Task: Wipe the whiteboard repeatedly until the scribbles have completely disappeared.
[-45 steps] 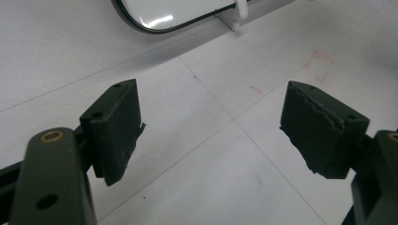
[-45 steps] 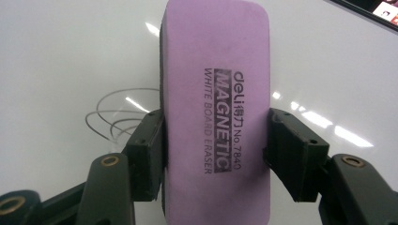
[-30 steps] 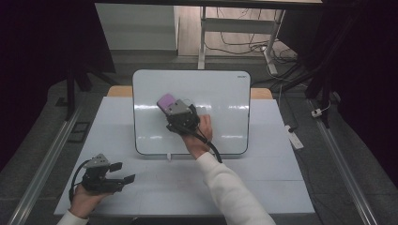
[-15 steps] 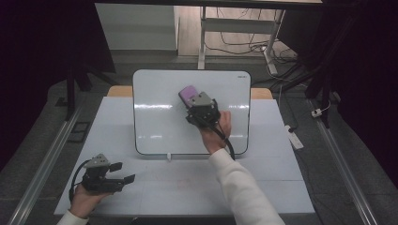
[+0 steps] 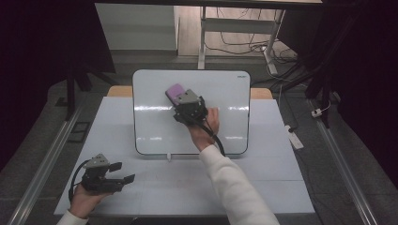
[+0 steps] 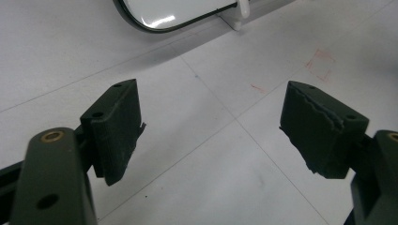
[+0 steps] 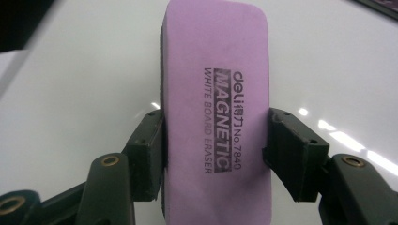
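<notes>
A white table [image 5: 263, 187] carries a propped whiteboard [image 5: 150, 131]; the right gripper [image 5: 180, 101] clamps a purple whiteboard eraser [image 7: 216, 108] by its long sides against the board's upper middle; the left gripper [image 6: 211, 129] rests near the table's front left, jaws apart, holding nothing.

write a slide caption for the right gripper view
Right gripper shut on a purple whiteboard eraser, held against the whiteboard.

Lab-like recording room: white table [image 5: 263, 187], floor cables [image 5: 244, 44], dark surroundings.
</notes>
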Available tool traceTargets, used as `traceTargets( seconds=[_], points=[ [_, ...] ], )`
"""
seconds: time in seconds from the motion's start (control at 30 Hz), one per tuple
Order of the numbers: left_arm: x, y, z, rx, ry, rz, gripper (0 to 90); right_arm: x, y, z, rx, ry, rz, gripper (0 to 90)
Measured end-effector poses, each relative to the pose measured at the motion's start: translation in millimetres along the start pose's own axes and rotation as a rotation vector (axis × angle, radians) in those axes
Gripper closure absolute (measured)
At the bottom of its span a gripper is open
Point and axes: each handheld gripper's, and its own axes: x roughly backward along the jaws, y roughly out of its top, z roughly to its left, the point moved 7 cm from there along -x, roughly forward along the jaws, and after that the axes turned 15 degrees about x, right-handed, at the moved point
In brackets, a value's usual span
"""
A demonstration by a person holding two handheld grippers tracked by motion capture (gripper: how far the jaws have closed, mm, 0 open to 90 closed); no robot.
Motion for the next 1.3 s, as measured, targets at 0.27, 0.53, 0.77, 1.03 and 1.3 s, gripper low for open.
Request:
traceTargets(
  seconds=[0.27,0.53,0.77,1.03,1.3],
  points=[
    [0.3,-0.2,1.2,0.001,0.0,0.001,21.8,-7.5,11.6,34.0,0.054,0.073,-0.027,40.8],
    [0.1,-0.2,0.8,0.001,0.0,0.002,21.8,14.6,-20.9,-22.2,-0.003,-0.069,0.05,40.8],
    [-1.6,0.2,0.1,0.0,-0.002,0.007,21.7,35.9,-59.3,-59.6,-0.038,-0.153,0.101,40.9],
    [-1.0,0.2,-0.2,-0.001,-0.003,0.005,21.7,20.2,-36.6,-32.8,0.013,-0.115,0.094,40.9],
    [-1.0,0.1,0.0,-0.003,-0.003,0.004,21.7,2.6,-7.6,26.3,0.106,0.037,0.072,40.9]
  ],
)
